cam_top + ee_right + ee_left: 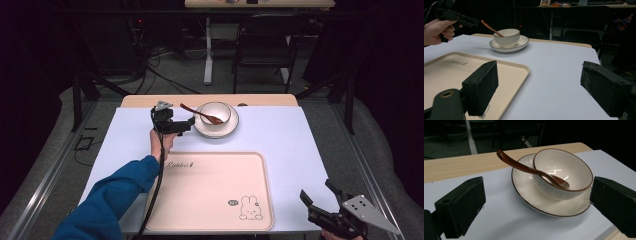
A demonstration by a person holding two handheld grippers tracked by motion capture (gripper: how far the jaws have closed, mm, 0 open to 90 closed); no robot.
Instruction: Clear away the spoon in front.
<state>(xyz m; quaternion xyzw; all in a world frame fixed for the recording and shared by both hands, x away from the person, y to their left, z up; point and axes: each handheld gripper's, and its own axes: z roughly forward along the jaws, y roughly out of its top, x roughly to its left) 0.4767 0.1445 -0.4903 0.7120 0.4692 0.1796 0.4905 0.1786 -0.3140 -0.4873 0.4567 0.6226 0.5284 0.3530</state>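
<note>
The left gripper (187, 125), jaws wide and empty, hovers just left of the plate (202, 128) at the table's far side. On the plate stands a white bowl (216, 112) with a brown spoon (197, 113) leaning in it, handle left. The right gripper (320, 197), apparently wide too, sits near right, beside the tray (210, 200).

Brown spoon (534, 171) leaning in bowl (574, 170).
</note>
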